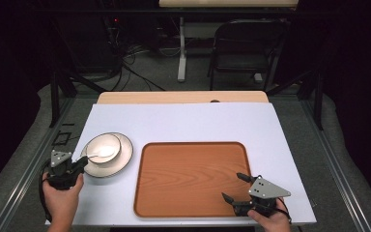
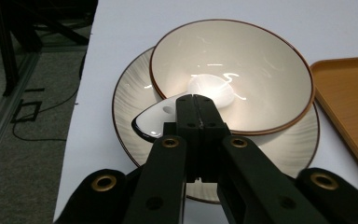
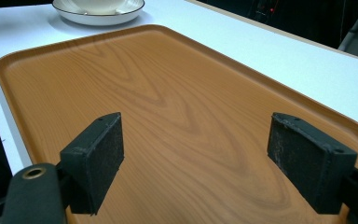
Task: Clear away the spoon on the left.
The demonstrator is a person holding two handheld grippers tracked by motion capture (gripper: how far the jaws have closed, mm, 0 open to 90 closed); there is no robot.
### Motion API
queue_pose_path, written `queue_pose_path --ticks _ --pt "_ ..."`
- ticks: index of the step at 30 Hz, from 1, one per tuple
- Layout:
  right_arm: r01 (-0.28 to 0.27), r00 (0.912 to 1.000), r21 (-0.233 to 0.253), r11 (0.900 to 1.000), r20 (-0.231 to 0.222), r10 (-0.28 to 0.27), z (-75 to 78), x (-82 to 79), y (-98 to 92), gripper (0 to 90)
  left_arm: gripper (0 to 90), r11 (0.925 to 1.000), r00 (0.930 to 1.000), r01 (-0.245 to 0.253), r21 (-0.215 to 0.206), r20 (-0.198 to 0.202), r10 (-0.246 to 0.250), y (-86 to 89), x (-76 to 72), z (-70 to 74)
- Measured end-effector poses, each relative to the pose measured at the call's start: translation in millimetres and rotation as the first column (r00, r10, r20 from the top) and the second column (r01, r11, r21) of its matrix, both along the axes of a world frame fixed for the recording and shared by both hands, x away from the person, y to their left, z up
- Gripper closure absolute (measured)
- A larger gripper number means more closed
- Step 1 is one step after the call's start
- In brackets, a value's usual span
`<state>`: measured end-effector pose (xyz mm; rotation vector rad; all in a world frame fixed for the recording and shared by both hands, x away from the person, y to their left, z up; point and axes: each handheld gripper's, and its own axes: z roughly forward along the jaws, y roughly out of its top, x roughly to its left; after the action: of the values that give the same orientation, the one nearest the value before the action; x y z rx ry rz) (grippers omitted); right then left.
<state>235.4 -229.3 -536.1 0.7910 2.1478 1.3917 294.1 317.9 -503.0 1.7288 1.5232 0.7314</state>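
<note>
A cream bowl (image 1: 107,143) (image 2: 261,51) with a brown rim sits on a ribbed white plate (image 1: 121,162) (image 2: 127,93) at the table's left. A white ceramic spoon (image 1: 101,152) (image 2: 210,87) lies in the bowl, its handle sticking out over the rim toward me. My left gripper (image 1: 82,163) (image 2: 195,100) is at the plate's near-left edge; its jaws are pressed together right over the spoon handle, with no gap between them. My right gripper (image 1: 233,186) (image 3: 196,140) hovers open over the near-right corner of the wooden tray (image 1: 191,179) (image 3: 168,88), holding nothing.
A white mat (image 1: 183,121) covers the table, with a strip of bare wood (image 1: 183,97) at the far edge. A dark folding chair (image 1: 246,48) and cables (image 1: 130,58) are on the floor beyond. The plate (image 3: 98,16) sits past the tray's far corner in the right gripper view.
</note>
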Motion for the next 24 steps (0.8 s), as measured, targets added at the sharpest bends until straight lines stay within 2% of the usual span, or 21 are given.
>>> queue_pose_path --ticks 5,15,24 --pt "0.0 1.0 0.0 1.0 0.0 0.0 0.1 -0.2 0.1 18.3 90.0 0.9996 0.9996 -0.026 -0.009 0.01 0.026 6.7 7.9 4.0" --pt "0.001 1.0 -0.001 1.0 0.001 -0.001 0.3 -0.1 -0.4 18.3 90.0 0.999 0.999 -0.043 -0.014 0.011 0.043 17.2 24.2 8.1" --pt "0.0 1.0 0.001 1.0 0.001 0.0 0.3 -0.2 -0.2 18.3 90.0 0.9968 0.9982 -0.058 -0.055 0.008 0.059 19.8 36.1 5.2"
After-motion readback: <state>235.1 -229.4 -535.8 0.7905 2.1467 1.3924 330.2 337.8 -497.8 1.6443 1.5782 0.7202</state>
